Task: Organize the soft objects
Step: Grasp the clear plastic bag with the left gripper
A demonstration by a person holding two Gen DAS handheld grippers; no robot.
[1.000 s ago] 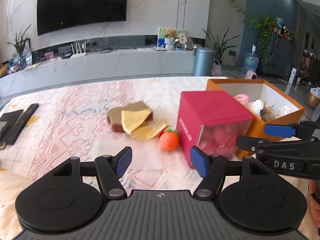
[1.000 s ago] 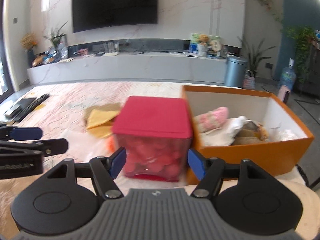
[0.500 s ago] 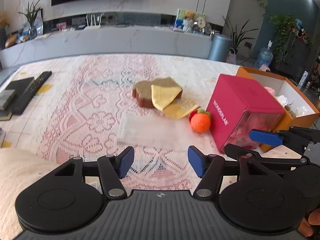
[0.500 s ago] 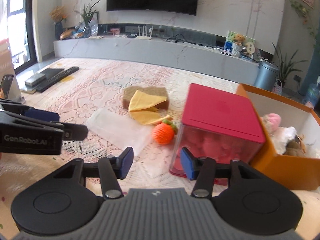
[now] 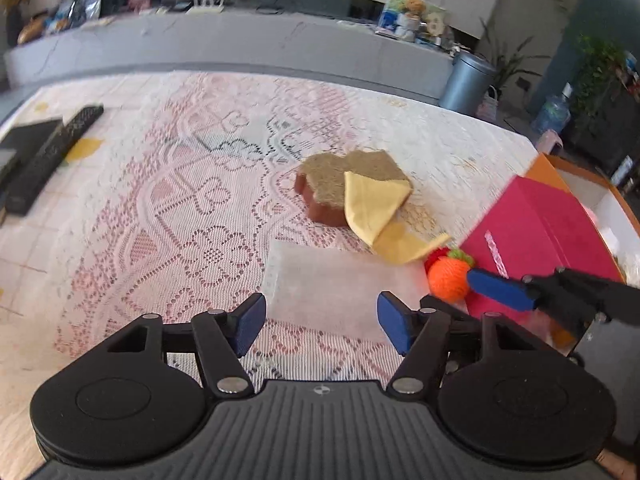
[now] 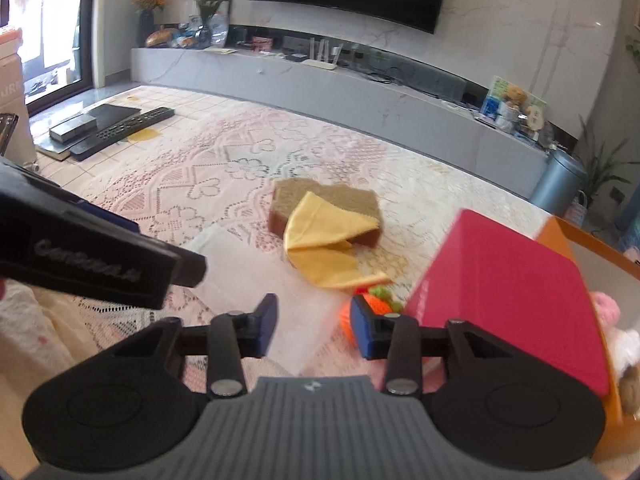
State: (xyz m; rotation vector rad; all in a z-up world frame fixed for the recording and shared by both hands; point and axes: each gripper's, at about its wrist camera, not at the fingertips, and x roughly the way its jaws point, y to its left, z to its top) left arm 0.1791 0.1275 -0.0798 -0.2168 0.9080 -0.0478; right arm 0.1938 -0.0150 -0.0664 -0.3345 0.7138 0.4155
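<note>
A brown plush bread slice (image 5: 340, 184) (image 6: 324, 204) lies on the lace tablecloth with a yellow felt cheese piece (image 5: 372, 208) (image 6: 324, 232) draped over it. An orange knitted fruit (image 5: 448, 276) (image 6: 352, 312) sits beside a red-lidded clear box (image 5: 536, 236) (image 6: 508, 296). A flat translucent bag (image 5: 340, 288) (image 6: 244, 264) lies in front. My left gripper (image 5: 320, 328) is open and empty above the bag. My right gripper (image 6: 314, 332) is open and empty, its right finger close by the orange fruit; it also shows in the left wrist view (image 5: 500, 290).
An orange box (image 6: 580, 248) (image 5: 580, 184) holding plush items stands right of the red-lidded box. Remotes and a dark case (image 6: 112, 128) (image 5: 44, 148) lie at the table's far left. A grey low cabinet and a bin (image 6: 560, 176) stand beyond the table.
Both grippers have swung left and tilted down toward the bag and the orange fruit. The right gripper has come closer to the fruit. Both stay open.
</note>
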